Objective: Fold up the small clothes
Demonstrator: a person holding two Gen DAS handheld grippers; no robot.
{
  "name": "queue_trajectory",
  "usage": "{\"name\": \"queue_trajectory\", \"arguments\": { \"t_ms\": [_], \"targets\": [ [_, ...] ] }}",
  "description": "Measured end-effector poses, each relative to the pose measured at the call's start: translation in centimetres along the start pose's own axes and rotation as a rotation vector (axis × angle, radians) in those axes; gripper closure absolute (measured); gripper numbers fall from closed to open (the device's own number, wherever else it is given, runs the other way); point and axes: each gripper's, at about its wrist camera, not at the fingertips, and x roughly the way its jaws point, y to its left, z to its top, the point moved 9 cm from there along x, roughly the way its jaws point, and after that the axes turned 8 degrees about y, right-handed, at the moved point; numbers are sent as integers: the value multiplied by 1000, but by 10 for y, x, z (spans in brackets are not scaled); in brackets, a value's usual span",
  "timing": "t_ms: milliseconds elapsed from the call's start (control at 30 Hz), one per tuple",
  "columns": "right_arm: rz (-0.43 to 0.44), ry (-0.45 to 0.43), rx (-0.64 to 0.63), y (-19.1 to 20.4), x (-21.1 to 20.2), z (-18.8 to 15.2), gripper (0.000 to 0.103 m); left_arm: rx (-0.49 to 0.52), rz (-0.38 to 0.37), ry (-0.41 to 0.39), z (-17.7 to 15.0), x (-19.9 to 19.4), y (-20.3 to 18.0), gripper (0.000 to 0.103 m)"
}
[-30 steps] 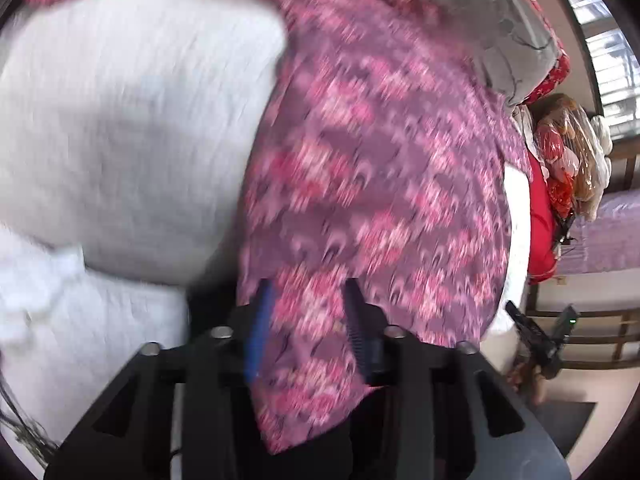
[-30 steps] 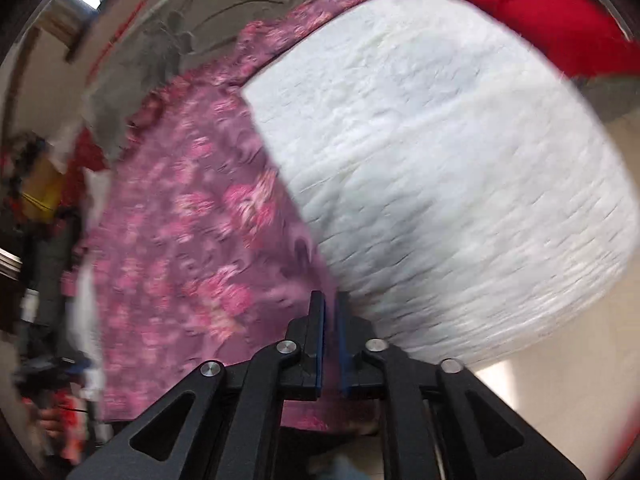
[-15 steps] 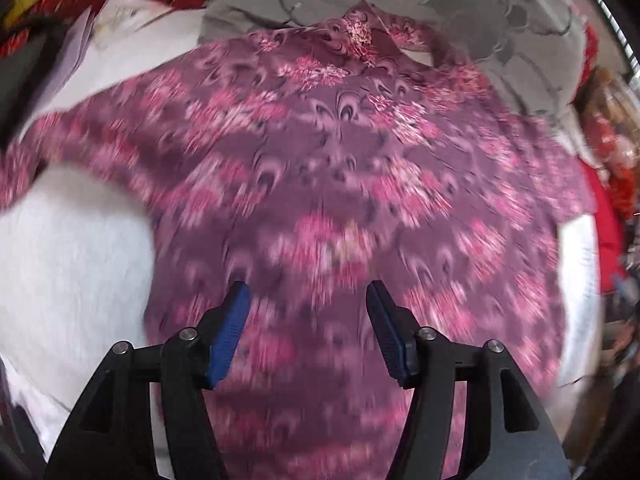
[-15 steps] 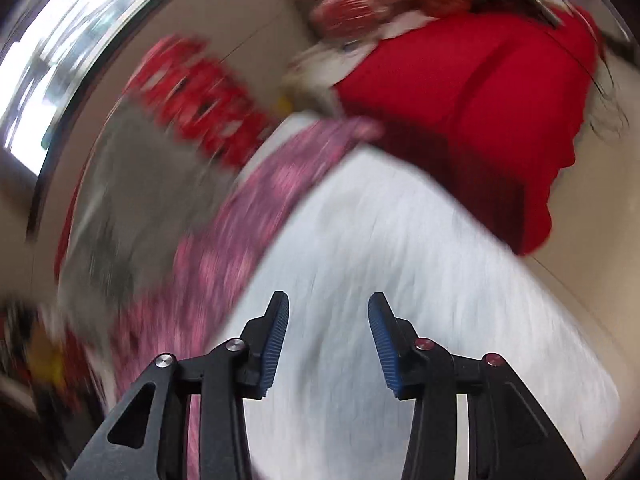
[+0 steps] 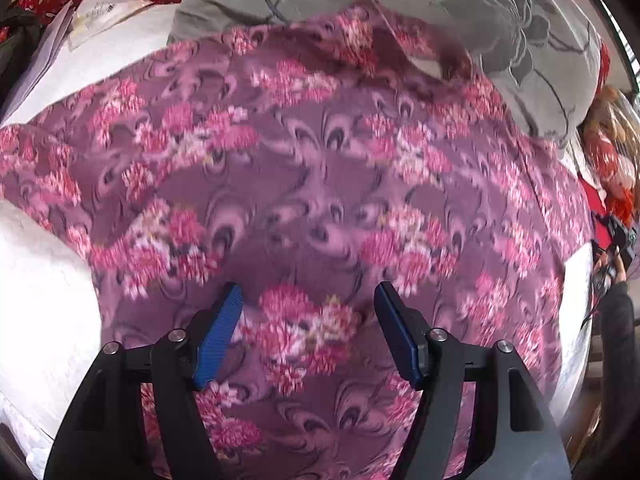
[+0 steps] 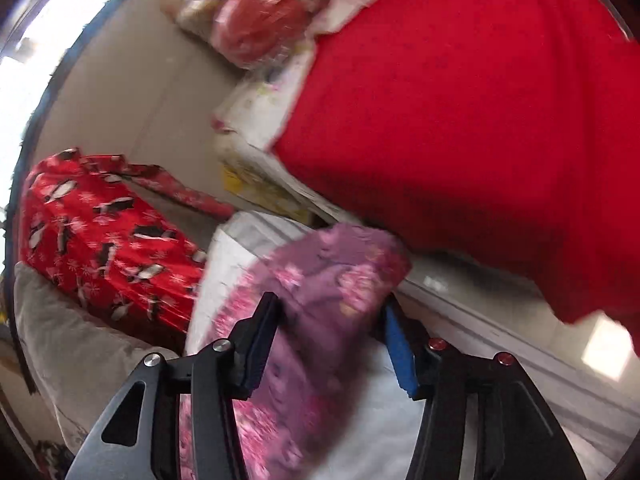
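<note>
A purple garment with pink flowers (image 5: pixel 320 184) lies spread on a white padded surface (image 5: pixel 44 288). My left gripper (image 5: pixel 308 316) points down over the garment's middle. Its jaws are opening, and the blue pads (image 5: pixel 218 340) stand wide apart with only flat cloth below them. In the right wrist view a bunched end of the same garment (image 6: pixel 332 276) lies between the fingers of my right gripper (image 6: pixel 330 324). Those jaws are closing, and the cloth fills most of the gap. No firm pinch shows there.
A grey flower-patterned blanket (image 5: pixel 500 28) lies beyond the garment, with papers (image 5: pixel 96 12) at the far left. A big red cloth (image 6: pixel 480 112), a red penguin-print bundle (image 6: pixel 100 232), a grey cushion (image 6: pixel 72 352) and plastic bags (image 6: pixel 256 20) crowd the right gripper's side.
The left gripper moved from the garment's edge to over its middle and its jaws widened. The right gripper, shut a second ago, opened and swung to the garment's end by the red cloth.
</note>
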Motion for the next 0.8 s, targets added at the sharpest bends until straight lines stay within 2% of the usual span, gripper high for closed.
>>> {"name": "queue_trajectory", "arguments": {
  "t_ms": [33,100,167,200,233,300,333,367,433,567,633,667,800],
  "targets": [
    [22,-10,-21,6,-2,2,93,1,-1,-16,9,-5,1,35],
    [6,-51,-97,18,-16,7,93,-6,-3,-58,26,-15,3,35],
    [-24,-135,-171,29,-39,16,94,-22,-19,-98,40,-20,7,35],
    [-73,-168,-207,32,-47,21,94,-38,-9,-104,47,-17,12,35],
    [-157,-151,-237,28,-48,22,94,-127,1,-180,59,-15,18,35],
    [-245,-99,-248,22,-41,21,94,-167,-1,-137,63,3,23,35],
    [-262,-98,-255,23,-43,19,94,-186,-26,-101,62,13,26,35],
    [-251,-118,-275,30,-50,16,94,-227,-2,-115,62,14,29,35],
    [-220,-154,-311,45,-63,9,94,-217,1,-137,62,11,30,35],
    [-142,-146,-422,93,-82,-16,93,-201,-30,-126,56,9,26,35],
    [-106,-127,-472,115,-88,-38,93,-204,-61,-118,54,10,23,35],
    [-87,-113,-496,127,-90,-52,93,-206,-73,-117,34,5,21,35],
    [-17,-45,-544,161,-89,-108,93,-212,-138,-98,17,1,27,35]
  ]
}}
